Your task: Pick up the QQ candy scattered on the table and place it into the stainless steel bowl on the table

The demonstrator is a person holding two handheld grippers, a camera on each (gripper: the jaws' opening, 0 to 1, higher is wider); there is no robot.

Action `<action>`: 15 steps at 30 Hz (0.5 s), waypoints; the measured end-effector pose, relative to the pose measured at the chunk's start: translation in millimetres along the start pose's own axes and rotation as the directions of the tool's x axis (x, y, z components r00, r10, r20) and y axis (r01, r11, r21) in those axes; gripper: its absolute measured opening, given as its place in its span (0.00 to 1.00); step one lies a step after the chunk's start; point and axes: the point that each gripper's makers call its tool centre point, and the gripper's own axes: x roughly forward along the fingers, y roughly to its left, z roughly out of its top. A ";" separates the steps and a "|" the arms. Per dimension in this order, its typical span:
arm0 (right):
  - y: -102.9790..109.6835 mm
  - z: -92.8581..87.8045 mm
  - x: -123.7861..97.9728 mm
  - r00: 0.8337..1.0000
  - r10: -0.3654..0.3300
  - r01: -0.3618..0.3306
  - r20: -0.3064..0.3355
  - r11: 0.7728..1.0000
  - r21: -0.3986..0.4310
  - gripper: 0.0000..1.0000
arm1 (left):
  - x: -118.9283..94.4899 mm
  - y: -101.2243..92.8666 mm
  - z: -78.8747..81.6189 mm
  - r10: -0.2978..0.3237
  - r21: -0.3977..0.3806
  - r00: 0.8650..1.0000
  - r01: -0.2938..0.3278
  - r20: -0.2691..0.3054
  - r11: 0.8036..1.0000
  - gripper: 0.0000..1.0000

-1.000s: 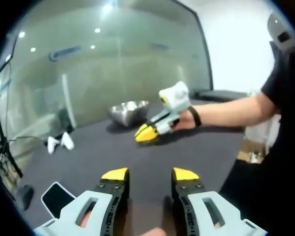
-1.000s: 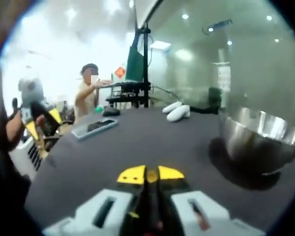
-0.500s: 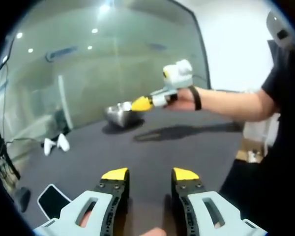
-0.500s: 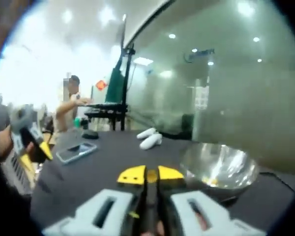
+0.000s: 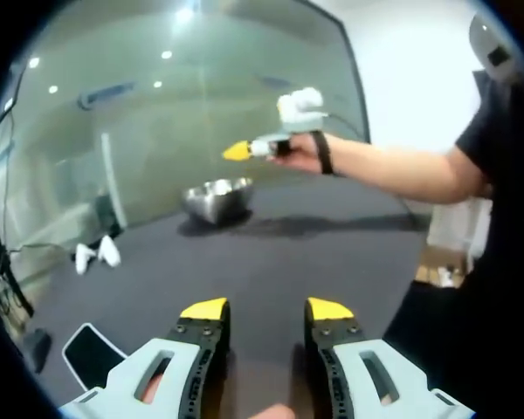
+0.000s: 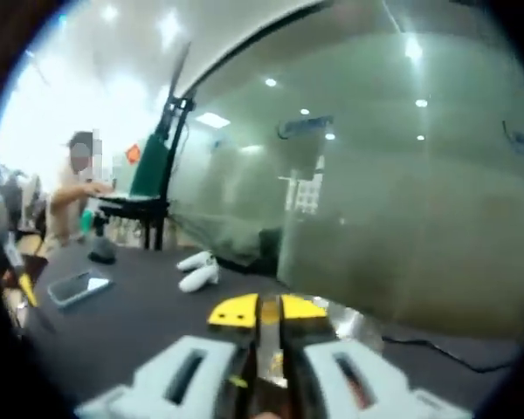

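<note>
Dark grey tabletop [image 5: 271,262] carried the stainless steel bowl [image 5: 217,199], with the right gripper [image 5: 237,151] raised above it, jaws pressed together on something small, seemingly a QQ candy [image 6: 275,362]. Released off-centre from there, it might have bounced off the rim; the left gripper [image 5: 266,310] waited with jaws apart, empty.

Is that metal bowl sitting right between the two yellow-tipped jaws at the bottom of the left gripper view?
No. The stainless steel bowl sits far across the table, well beyond the open left gripper.

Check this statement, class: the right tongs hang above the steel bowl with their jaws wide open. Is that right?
Not quite. The right tongs do hang above the steel bowl, but their jaws are shut, yellow tips together, as the right gripper view shows.
</note>
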 end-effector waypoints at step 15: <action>-24.6 -36.6 45.2 0.994 -0.013 0.021 -0.105 0.997 0.080 0.18 | -4.5 2.0 1.0 0.014 -0.010 1.000 -0.014 0.010 1.000 0.36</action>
